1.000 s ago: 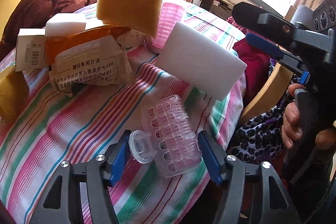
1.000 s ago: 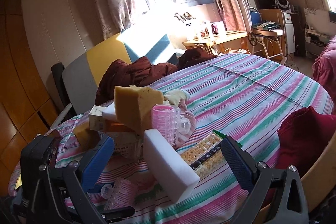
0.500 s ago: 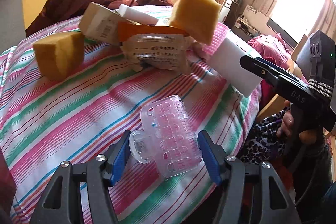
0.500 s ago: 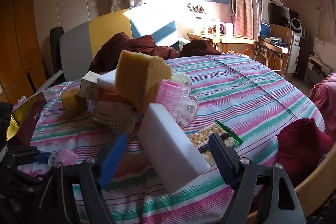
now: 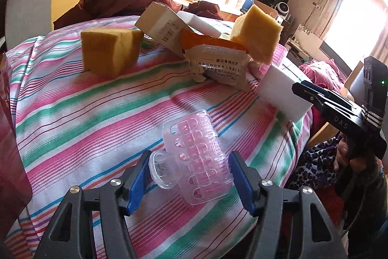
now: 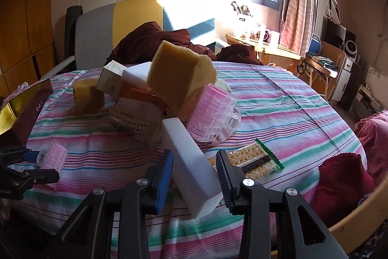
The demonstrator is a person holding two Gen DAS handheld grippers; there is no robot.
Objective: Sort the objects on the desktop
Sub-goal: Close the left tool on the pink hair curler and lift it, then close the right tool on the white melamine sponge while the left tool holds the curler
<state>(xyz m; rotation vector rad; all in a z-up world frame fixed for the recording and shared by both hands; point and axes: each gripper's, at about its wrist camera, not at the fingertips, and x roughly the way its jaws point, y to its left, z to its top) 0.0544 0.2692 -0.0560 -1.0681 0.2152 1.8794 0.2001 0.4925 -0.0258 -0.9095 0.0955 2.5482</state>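
Note:
My left gripper [image 5: 188, 165] is shut on a clear pink hair roller [image 5: 197, 159], held just over the striped tablecloth [image 5: 72, 118]. In the right wrist view that left gripper [image 6: 34, 163] and its roller [image 6: 54, 154] show at the far left. My right gripper [image 6: 194, 163] has both pads against a long white foam block [image 6: 191, 166], which leans out of the pile. In the left wrist view the right gripper [image 5: 312, 97] meets the same block [image 5: 278, 91] at the table's right side.
The pile holds a yellow sponge [image 6: 180, 81], a bigger pink roller [image 6: 213, 115], a food pouch [image 6: 138, 120], a carton [image 6: 110, 79] and another white block [image 6: 135, 73]. A second sponge [image 6: 87, 96], a cracker packet [image 6: 252, 159], a red cloth [image 6: 342, 181] and a dark box [image 6: 21, 108] lie around.
The right gripper's fingers have closed from wide apart onto the white foam block. The left gripper, still holding the roller, has pulled back and leftward from the pile.

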